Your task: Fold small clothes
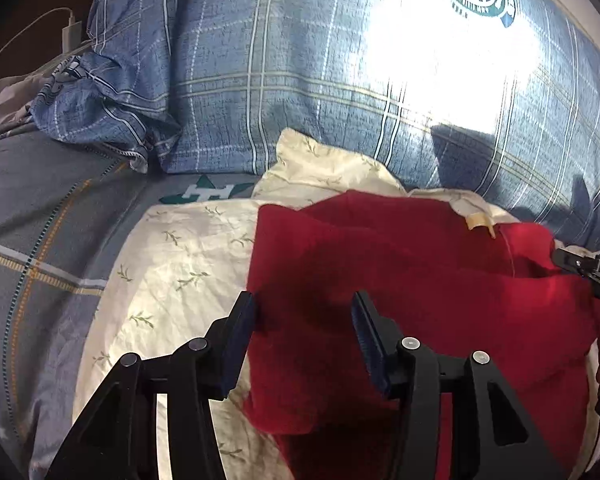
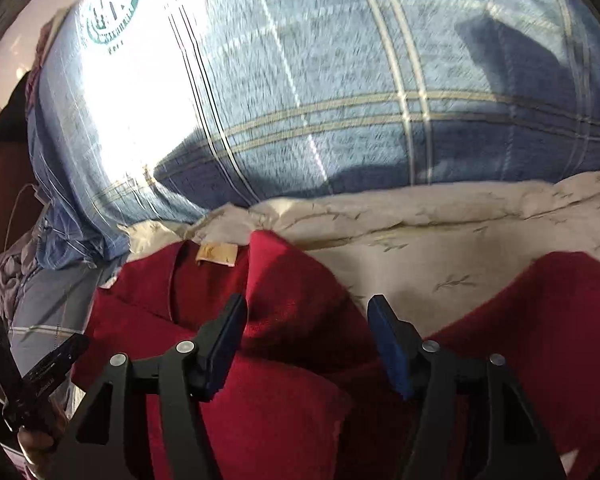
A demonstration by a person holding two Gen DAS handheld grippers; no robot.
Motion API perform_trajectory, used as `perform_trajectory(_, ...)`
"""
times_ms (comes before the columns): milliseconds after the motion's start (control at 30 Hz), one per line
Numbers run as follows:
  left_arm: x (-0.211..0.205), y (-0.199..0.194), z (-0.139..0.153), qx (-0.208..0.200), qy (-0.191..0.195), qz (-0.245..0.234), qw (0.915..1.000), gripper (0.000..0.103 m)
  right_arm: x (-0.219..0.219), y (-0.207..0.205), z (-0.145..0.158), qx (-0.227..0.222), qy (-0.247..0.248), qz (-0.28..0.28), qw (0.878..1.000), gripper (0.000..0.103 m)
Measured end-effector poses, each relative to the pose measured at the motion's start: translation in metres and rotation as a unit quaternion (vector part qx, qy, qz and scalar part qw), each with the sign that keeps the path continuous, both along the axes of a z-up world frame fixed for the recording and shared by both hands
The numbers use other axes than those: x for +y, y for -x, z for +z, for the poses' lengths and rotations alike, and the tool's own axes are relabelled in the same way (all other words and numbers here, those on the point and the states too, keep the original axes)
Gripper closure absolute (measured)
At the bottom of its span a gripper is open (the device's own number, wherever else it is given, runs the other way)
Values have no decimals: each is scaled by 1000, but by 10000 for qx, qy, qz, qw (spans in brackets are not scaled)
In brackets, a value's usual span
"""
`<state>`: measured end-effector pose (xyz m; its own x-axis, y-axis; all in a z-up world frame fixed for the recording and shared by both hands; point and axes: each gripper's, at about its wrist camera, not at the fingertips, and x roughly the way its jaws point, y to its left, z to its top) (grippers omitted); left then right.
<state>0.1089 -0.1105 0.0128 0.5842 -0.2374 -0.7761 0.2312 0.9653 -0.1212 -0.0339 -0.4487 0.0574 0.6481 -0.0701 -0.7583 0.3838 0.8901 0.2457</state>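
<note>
A small red knit garment [image 1: 420,292] lies partly folded on a cream leaf-print cloth [image 1: 180,264]. It also shows in the right wrist view [image 2: 284,328], with a tan neck label [image 2: 216,255] near its top. My left gripper [image 1: 304,316] is open over the garment's left edge and holds nothing. My right gripper [image 2: 306,320] is open above the garment's upper part and holds nothing. The right gripper also shows at the right edge of the left wrist view [image 1: 584,268], by the garment's right side.
A big blue plaid pillow [image 1: 340,72] with a green round logo lies right behind the cloth. A crumpled blue plaid pillowcase [image 1: 112,100] and a white charger with cable [image 1: 70,32] lie at the far left. Grey-blue bedding [image 1: 40,248] covers the left.
</note>
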Motion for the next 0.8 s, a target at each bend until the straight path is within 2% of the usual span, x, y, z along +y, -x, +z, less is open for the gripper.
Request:
perform_trajectory(33, -3, 0, -3, -29, -118, 15, 9999, 54, 1, -6, -7, 100, 1, 37, 9999, 53)
perform_trajectory(67, -7, -1, -6, -42, -214, 35, 9998, 54, 2, -8, -10, 139, 104, 23, 9998, 82)
perform_trajectory(100, -9, -2, -9, -44, -312, 51, 9995, 54, 5, -9, -10, 232, 383, -75, 9990, 88)
perform_trajectory(267, -9, -11, -19, 9, -291, 119, 9995, 44, 9, -4, -1, -51, 996, -310, 9945, 92)
perform_trajectory(367, -9, -15, -23, 41, -238, 169, 9996, 42, 2, -15, -16, 224, 1033, -362, 9937, 91)
perform_trajectory(433, -8, -15, -23, 30, -229, 167, 9996, 42, 0, -10, -15, 101, 950, -413, 9946, 88)
perform_trajectory(467, -8, -14, -22, 18, -243, 164, 9996, 42, 0, -3, -9, 2, 911, -487, 9947, 76)
perform_trajectory(533, -8, -13, -20, -3, -297, 160, 9994, 42, 6, 14, 7, -129, 1039, -589, 9928, 74)
perform_trajectory(667, -6, -2, -8, -188, -362, 207, 9990, 44, 36, 46, 33, -480, 1209, -78, 9915, 74)
perform_trajectory(800, -3, 13, 5, -361, -262, 181, 9988, 44, 70, 70, 32, -593, 1283, 488, 9888, 76)
